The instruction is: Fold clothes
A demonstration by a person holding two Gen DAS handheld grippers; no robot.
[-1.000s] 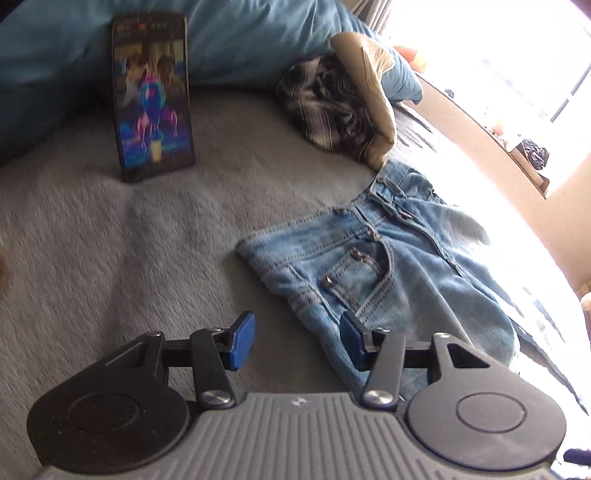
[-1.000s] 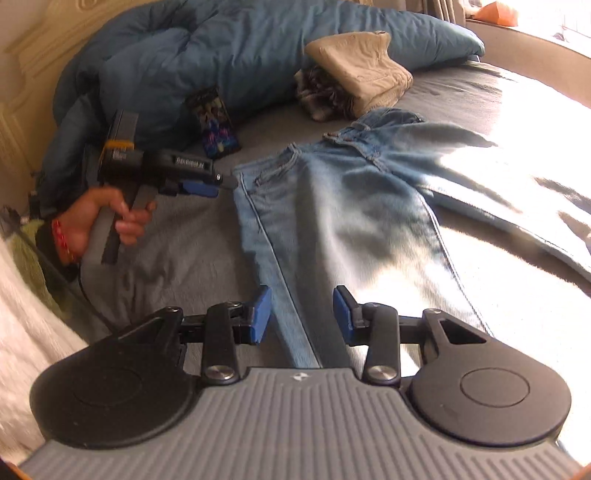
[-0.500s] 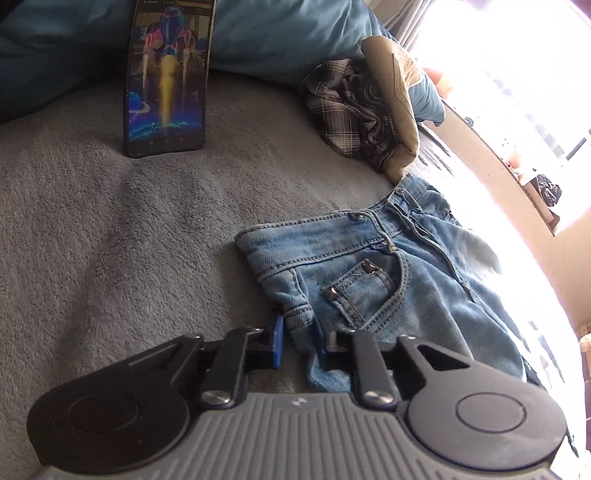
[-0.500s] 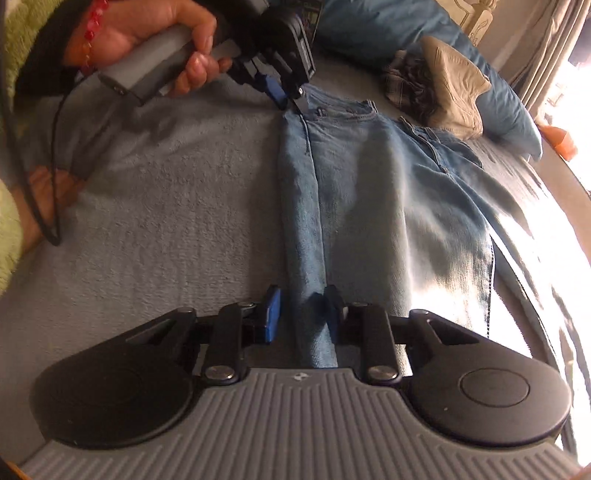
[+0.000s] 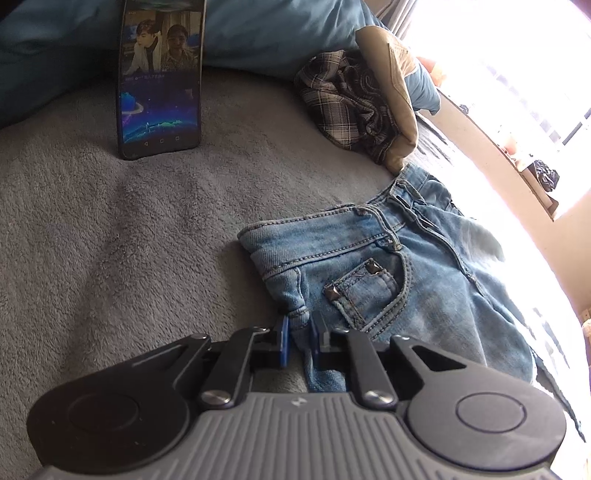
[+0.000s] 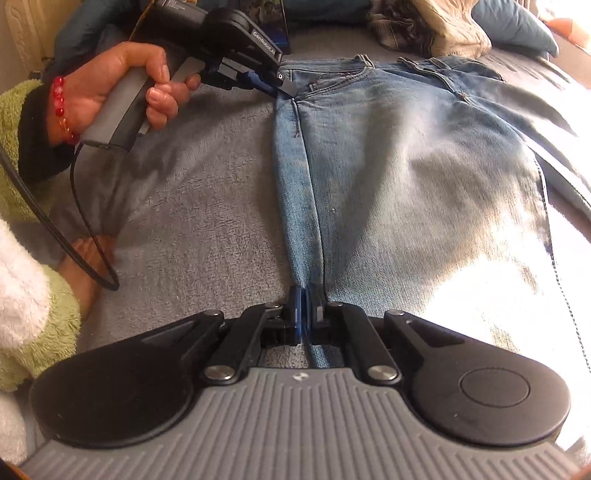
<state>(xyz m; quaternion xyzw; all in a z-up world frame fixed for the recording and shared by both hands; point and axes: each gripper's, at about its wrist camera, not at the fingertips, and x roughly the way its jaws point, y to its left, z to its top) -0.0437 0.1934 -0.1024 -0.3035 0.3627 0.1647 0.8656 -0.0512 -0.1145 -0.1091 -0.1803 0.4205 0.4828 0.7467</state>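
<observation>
Right wrist view: the right gripper point(image 6: 304, 310) is pinching the side seam of the jeans point(image 6: 388, 166) at 6 o'clock, blue pads pressed flat together on the denim fold. The jeans are lying flat on the grey blanket point(image 6: 207, 206), running away towards 12 o'clock. At 11 o'clock the left hand point(image 6: 122, 85) is holding the left gripper point(image 6: 275, 86), its housing bearing white lettering too small to read surely; its tips are meeting the waistband corner.

Left wrist view: the left gripper point(image 5: 297, 338) is clamping the waistband edge, pads nearly closed on the denim. At 11 o'clock a phone point(image 5: 160, 79) is leaning against the blue duvet point(image 5: 258, 33), its caption illegible. At 1 o'clock a plaid garment point(image 5: 347, 107) is lying under a beige garment point(image 5: 395, 85).
</observation>
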